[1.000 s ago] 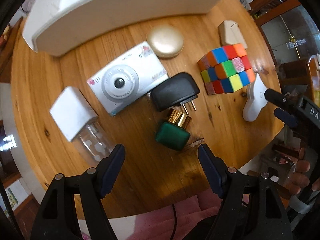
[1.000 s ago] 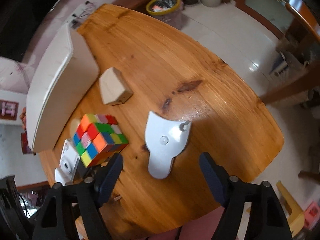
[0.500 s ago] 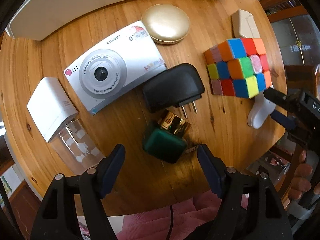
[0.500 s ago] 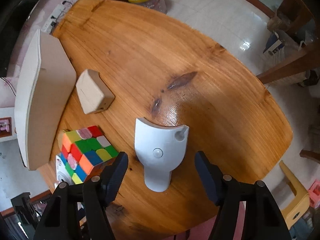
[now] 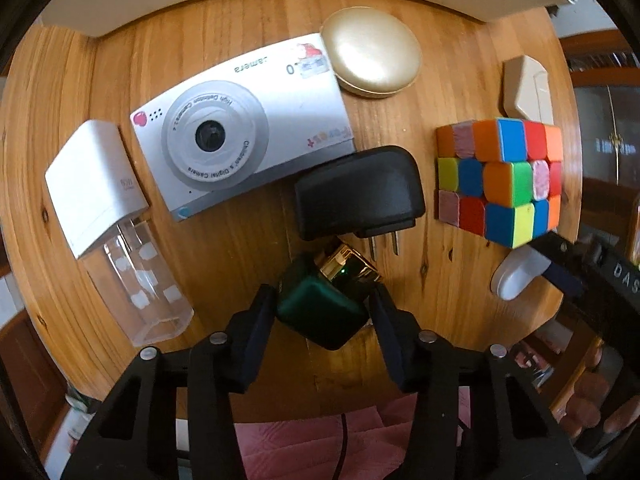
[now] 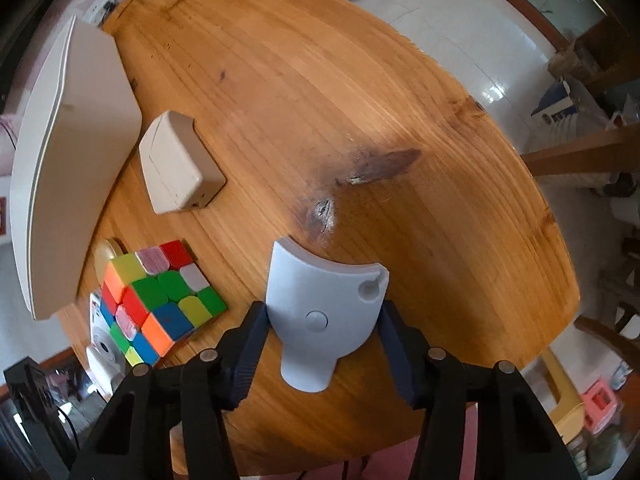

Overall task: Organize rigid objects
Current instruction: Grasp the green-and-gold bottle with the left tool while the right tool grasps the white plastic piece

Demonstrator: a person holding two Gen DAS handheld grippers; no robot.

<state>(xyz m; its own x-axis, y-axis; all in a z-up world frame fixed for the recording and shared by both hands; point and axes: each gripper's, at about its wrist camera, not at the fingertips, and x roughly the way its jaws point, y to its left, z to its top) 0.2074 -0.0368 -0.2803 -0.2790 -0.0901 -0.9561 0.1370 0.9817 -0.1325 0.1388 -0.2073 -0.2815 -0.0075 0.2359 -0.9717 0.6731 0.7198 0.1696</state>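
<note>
On the wooden table point(image 6: 400, 92) I see my right gripper point(image 6: 322, 320) closing on the pale grey plastic piece point(image 6: 320, 312), pads touching its sides. My left gripper point(image 5: 322, 304) is closing, pinching the green bottle point(image 5: 320, 312), just near of the black charger point(image 5: 356, 192).

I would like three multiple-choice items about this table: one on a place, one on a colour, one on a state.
1. What lies directly beside the gold round case?
A. toy camera
B. puzzle cube
C. clear bottle

2. What colour is the charger?
A. white
B. black
C. red

3. What is between the left tongs?
A. nothing
B. the charger
C. green bottle

Answers: 1 A, the case touches the camera's corner. 2 B, its body is black with two metal prongs. 3 C, the closing fingers sit on both its sides.
</note>
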